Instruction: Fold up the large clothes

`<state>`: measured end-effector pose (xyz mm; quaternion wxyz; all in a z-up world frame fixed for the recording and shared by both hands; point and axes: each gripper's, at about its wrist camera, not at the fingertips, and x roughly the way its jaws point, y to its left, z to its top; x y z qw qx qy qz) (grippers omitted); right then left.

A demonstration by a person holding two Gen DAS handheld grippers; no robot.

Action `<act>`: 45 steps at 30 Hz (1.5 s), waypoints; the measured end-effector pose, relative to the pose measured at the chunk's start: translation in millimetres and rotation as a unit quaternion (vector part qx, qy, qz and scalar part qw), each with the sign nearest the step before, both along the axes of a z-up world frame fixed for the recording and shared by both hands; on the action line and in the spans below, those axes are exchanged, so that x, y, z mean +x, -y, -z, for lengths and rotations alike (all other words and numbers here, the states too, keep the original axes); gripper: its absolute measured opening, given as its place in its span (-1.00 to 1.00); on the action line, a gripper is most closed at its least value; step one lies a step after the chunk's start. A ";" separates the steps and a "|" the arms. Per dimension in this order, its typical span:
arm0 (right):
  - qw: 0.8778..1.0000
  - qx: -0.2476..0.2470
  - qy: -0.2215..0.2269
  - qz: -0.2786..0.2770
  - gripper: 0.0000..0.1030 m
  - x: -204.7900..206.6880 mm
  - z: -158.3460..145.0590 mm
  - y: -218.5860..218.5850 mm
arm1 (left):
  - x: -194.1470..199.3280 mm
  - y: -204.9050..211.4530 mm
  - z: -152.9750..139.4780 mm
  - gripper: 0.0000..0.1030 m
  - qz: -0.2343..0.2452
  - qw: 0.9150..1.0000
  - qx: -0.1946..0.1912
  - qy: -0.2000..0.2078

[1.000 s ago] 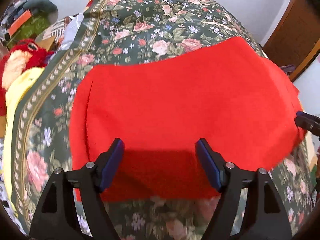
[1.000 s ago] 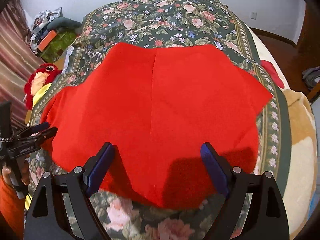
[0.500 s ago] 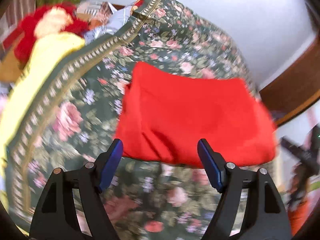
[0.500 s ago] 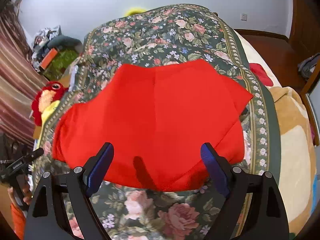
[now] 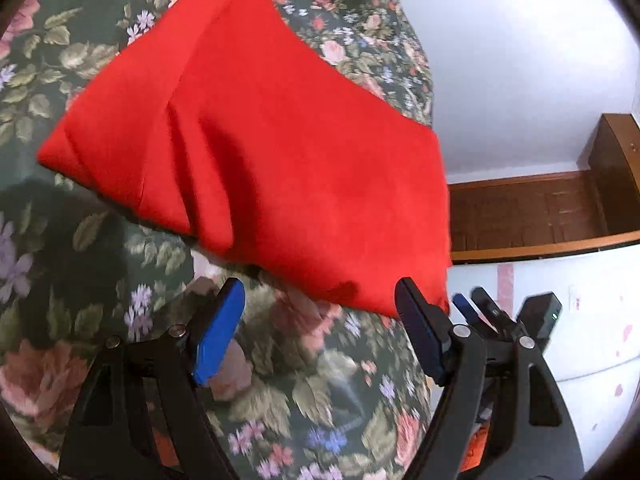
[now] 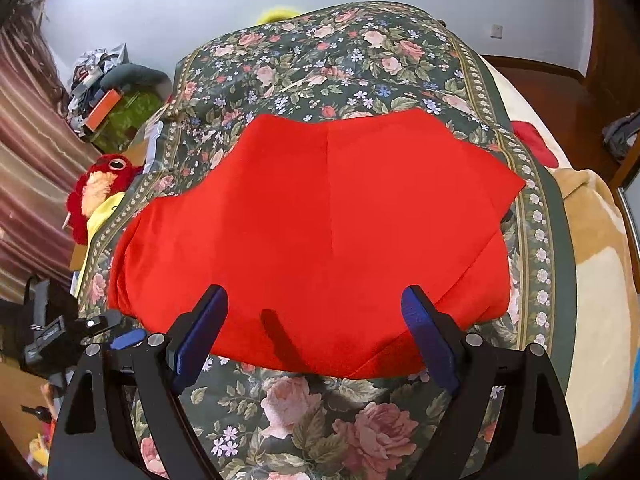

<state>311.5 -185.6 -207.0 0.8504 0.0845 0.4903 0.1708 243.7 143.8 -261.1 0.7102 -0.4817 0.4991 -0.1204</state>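
Plush toy: a red plush bird (image 6: 102,184) lies off the left side of the bed, beside the striped curtain (image 6: 24,184).
Left gripper: the left gripper (image 5: 320,332) hangs over the floral bedspread (image 5: 100,272) just short of the cloth's near edge; its blue fingers (image 5: 218,332) stand wide apart with nothing between them.
Red garment: the red garment (image 6: 320,240) lies folded and flat on the bedspread, about the middle of the bed, near its foot edge.
Long axis: in the right wrist view it runs left to right across the bed, the left end rounded, the right end coming to a point toward the bedspread's border; a straight crease runs front to back through the middle.
Left wrist view: the same cloth (image 5: 260,140) slants from upper left to lower right, with layered folds at its left end.
Right gripper: the right gripper (image 6: 316,332) hovers over the garment's near edge, fingers (image 6: 428,336) spread wide and empty.
Blanket: a tan blanket (image 6: 592,280) covers the bed's right side.
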 end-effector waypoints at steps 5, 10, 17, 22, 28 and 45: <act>1.000 0.001 -0.004 0.008 0.68 1.3 2.7 3.3 | 16.9 -11.4 18.4 0.47 -0.033 0.999 -0.019 -0.009; 1.000 -0.005 -0.009 0.011 0.68 1.9 5.5 5.3 | 36.4 -27.5 12.4 0.41 -0.074 0.997 -0.014 0.010; 1.000 -0.013 -0.009 0.011 0.68 5.0 4.9 4.6 | 63.2 -37.9 19.5 0.39 -0.111 0.994 -0.006 0.008; 1.000 -0.016 -0.007 0.007 0.68 5.5 2.2 0.3 | 73.6 -38.8 16.5 0.24 -0.128 0.991 0.035 0.009; 1.000 -0.029 0.000 -0.007 0.68 3.9 -6.3 -14.1 | 63.4 -45.6 -8.8 -0.79 -0.137 0.982 0.123 0.033; 0.995 -0.013 0.028 -0.096 0.68 9.2 -25.4 -122.4 | 0.1 -73.6 -145.8 -0.86 -0.172 0.932 0.253 0.194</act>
